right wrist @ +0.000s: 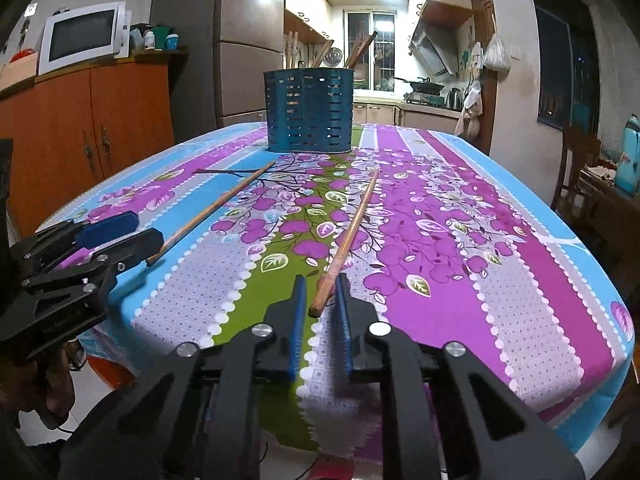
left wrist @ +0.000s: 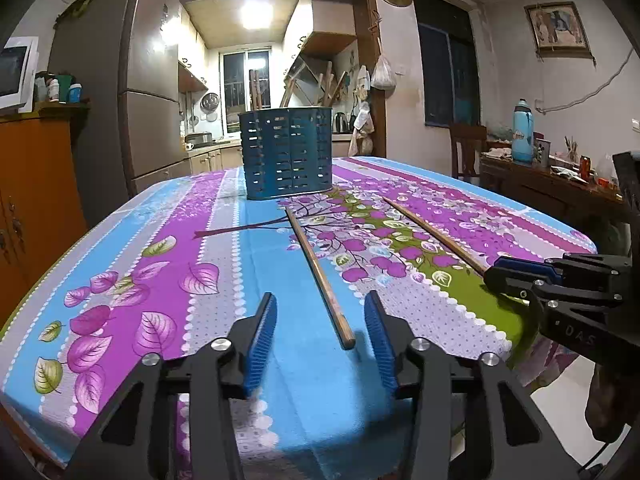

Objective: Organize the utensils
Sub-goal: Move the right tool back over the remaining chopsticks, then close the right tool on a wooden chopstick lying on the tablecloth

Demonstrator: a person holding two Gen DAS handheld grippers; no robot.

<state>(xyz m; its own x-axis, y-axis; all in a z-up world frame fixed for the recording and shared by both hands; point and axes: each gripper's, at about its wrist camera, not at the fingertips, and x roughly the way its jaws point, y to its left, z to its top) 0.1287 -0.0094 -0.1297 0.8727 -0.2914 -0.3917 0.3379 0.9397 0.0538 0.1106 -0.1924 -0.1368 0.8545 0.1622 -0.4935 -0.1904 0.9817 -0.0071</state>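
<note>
Wooden chopsticks, two in number, lie flat on the floral tablecloth point(left wrist: 224, 240), well apart from each other and both pointing toward the holder at the far end.

Left chopstick point(left wrist: 320, 276): runs from near the holder's base down toward 6 o'clock in the left wrist view. Its thick end lies between the blue pads of the left gripper point(left wrist: 322, 332). The pads point(left wrist: 266, 328) stand apart on either side and do not touch it; this gripper is not yet gripping.

Right chopstick point(right wrist: 348, 236): runs from 12 o'clock to 6 o'clock in the right wrist view. Its thick end sits between the pads of the right gripper point(right wrist: 320, 306). The jaws are nearly closed; the right-hand pad point(right wrist: 342, 312) touches the stick, a slim gap shows on the other side. Whether the grip is firm cannot be told.

Holder point(left wrist: 286, 152): blue, slotted, upright at 12 o'clock on the table, holding further wooden sticks.

Surroundings: fridge point(left wrist: 132, 92) at 10 o'clock beyond the table, orange cabinet point(right wrist: 80, 120) with microwave point(right wrist: 80, 38) on top, kitchen beyond the doorway, blue bottle point(left wrist: 522, 130) on a side table at 3 o'clock.
</note>
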